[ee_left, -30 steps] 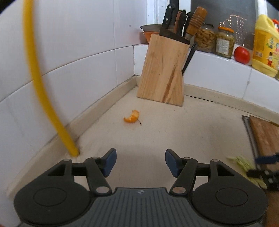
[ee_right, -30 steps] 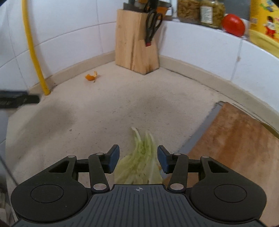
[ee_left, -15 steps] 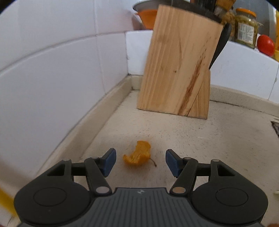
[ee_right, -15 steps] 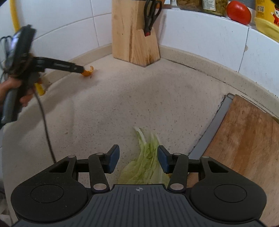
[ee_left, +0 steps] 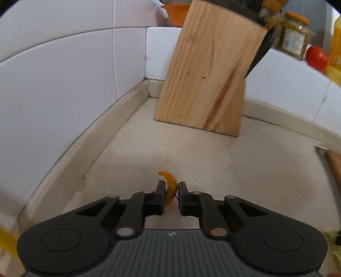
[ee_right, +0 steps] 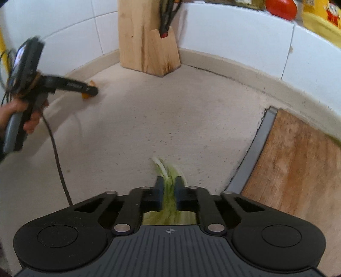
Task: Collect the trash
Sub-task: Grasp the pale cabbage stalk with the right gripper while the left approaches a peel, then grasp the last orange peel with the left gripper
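Pinching an orange peel (ee_left: 170, 187), the left claw (ee_left: 171, 192) sits low over the counter (ee_left: 213, 162), near the wall (ee_left: 64, 85) and short of the knife block (ee_left: 207, 76); peel tip curls out past the fingertips. Right claw (ee_right: 169, 188) is closed on the green leaf (ee_right: 168, 181), which lies on the counter just left of the cutting board (ee_right: 298, 162). Left claw also visible in right view, at far left. Tomato (ee_right: 281, 8) on the ledge behind.
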`<state>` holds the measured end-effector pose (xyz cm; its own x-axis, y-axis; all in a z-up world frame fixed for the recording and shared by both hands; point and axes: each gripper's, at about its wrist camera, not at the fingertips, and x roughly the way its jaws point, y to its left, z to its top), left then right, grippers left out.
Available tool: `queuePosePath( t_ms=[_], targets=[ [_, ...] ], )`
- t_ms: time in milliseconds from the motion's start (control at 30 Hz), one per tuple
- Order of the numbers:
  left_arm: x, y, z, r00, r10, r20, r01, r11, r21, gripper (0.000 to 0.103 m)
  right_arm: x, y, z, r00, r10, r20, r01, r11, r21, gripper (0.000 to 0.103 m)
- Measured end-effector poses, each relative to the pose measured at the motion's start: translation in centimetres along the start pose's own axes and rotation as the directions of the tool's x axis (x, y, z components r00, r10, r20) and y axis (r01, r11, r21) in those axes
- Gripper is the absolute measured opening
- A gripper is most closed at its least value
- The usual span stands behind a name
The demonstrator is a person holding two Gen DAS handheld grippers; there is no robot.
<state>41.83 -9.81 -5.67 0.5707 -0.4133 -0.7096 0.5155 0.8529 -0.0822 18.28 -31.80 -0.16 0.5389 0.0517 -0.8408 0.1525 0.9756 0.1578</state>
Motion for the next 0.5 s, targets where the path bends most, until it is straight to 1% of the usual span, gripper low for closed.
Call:
queuePosePath(
  t_ms=[100,200,300,367,400,433,467,500],
  targets=[
    [-2.6,0.3,-1.2,1.0,-0.026,0.008,0.026,1.0,0.0,0.005,-0.8,-0.2,0.2,0.999,0.042,0.008,-0.042,0.999,0.023,0.006],
    [-4.0,0.4,-2.0,1.0,-0.027,0.011,0.027,1.0,0.005,0.005,-1.8,-0.3,0.3,0.996,0.081,0.025,-0.082,0.996,0.038,0.004],
    [-5.0,0.7,-2.4,0.999,-0.025,0.02,0.025,1.0,-0.015,0.005,-1.8,-0.3,0.4,0.997,0.073,0.021,-0.074,0.997,0.019,0.004],
    [-5.0,0.7,-2.6,0.999,-0.036,0.012,0.036,0.999,-0.011,0.007,-1.7,-0.5,0.6,0.998,0.067,0.016,-0.067,0.997,0.022,0.004],
    [-4.9,0.6,-2.6,1.0,-0.019,0.013,0.019,1.0,0.0,0.011,-1.7,-0.6,0.6,0.997,0.072,0.015,-0.072,0.997,0.025,0.004],
    [-4.8,0.5,-2.5,1.0,0.008,0.018,-0.008,1.0,0.01,0.023,-1.8,-0.7,0.6,0.997,0.08,0.016,-0.081,0.996,0.029,0.005],
    [-4.7,0.6,-2.4,0.999,0.027,0.028,-0.028,0.999,0.018,0.03,-1.8,-0.7,0.6,0.996,0.087,0.02,-0.087,0.996,0.033,0.007],
    [-4.6,0.6,-2.3,0.998,0.043,0.047,-0.044,0.999,0.018,0.04,-1.7,-0.9,0.6,0.996,0.088,0.025,-0.089,0.995,0.036,0.01]
  ],
)
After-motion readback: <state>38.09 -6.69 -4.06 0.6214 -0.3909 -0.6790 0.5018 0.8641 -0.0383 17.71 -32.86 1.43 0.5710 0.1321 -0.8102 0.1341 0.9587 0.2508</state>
